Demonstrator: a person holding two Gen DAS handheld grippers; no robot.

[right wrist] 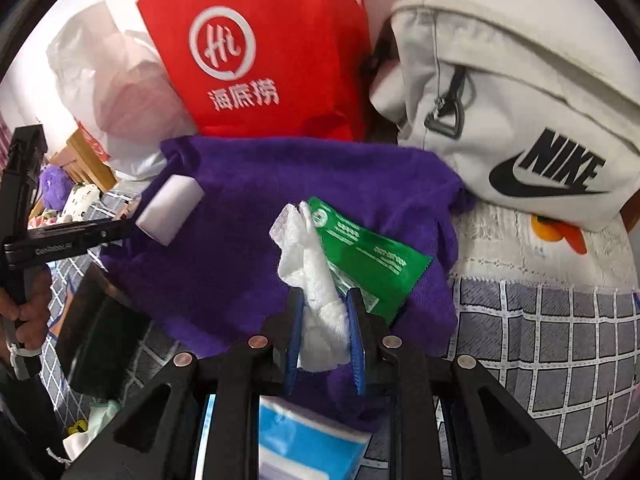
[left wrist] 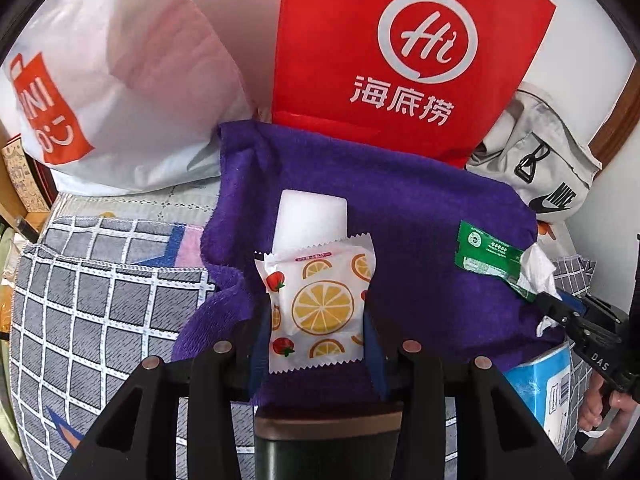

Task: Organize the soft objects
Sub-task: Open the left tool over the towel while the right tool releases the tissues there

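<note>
While the left tool [left wrist: 316,316] pinches the fruit-print packet [left wrist: 318,308] and the right tool [right wrist: 324,316] clamps the white wipe [right wrist: 316,280] over the purple towel [left wrist: 400,216], the green wrapper [right wrist: 368,264] at two o'clock of that wipe could slip free.

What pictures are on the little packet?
Orange slices and red strawberries on the white packet, clearest in the left wrist view.

Red bag [left wrist: 400,52], grey Nike bag [right wrist: 520,120]

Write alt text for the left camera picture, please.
A handheld gripper clamps a fruit-printed packet and a white block over a purple towel. Behind stand a red bag and a white bag.
</note>
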